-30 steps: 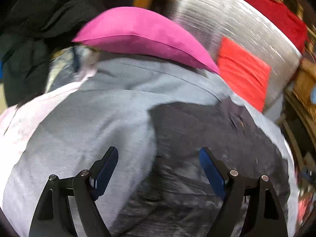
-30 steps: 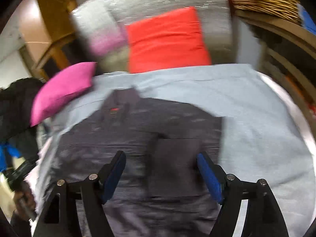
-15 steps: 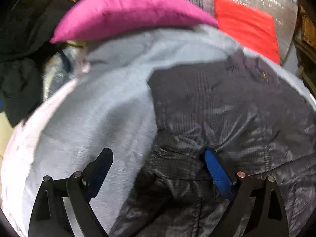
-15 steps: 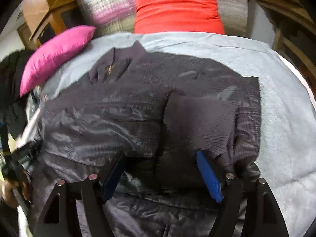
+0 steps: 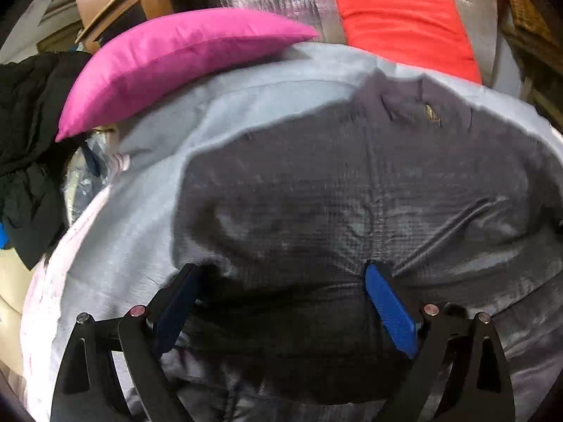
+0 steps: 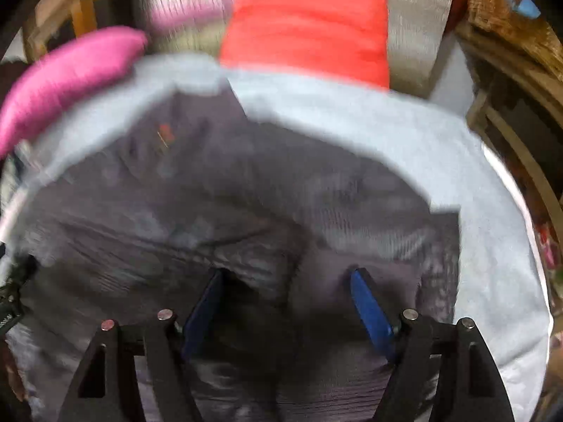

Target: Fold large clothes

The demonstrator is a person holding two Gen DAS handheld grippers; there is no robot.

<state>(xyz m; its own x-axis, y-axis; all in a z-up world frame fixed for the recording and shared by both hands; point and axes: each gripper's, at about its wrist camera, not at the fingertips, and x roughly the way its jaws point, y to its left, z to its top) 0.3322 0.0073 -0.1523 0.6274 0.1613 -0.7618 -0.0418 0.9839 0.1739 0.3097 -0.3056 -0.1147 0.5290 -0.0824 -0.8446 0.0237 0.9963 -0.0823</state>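
A large dark grey jacket [image 5: 334, 193] lies spread flat on a pale blue-grey sheet [image 5: 123, 246], collar [image 5: 422, 105] at the far end. My left gripper [image 5: 281, 267] is open wide, low over the jacket's left side near its edge, with dark fabric under the gap and nothing pinched. In the right wrist view the jacket [image 6: 211, 211] fills the middle, a sleeve folded across its right part. My right gripper [image 6: 286, 272] hangs low over that folded area. Its jaws are opening, fabric lies below them, and the blue pads [image 6: 369, 309] grip nothing.
A pink pillow [image 5: 169, 59] and a red cushion [image 5: 404, 28] lie at the head of the bed against a silver-grey backrest. Black clothes [image 5: 24, 123] are piled off the left side. Wooden furniture and a wicker basket [image 6: 510, 17] stand at the right. Bare sheet [image 6: 475, 211] borders the jacket's right.
Both grippers have come down closer to the jacket. The left one has shifted from over the bare sheet onto the jacket's left side, and its jaws have spread wider.
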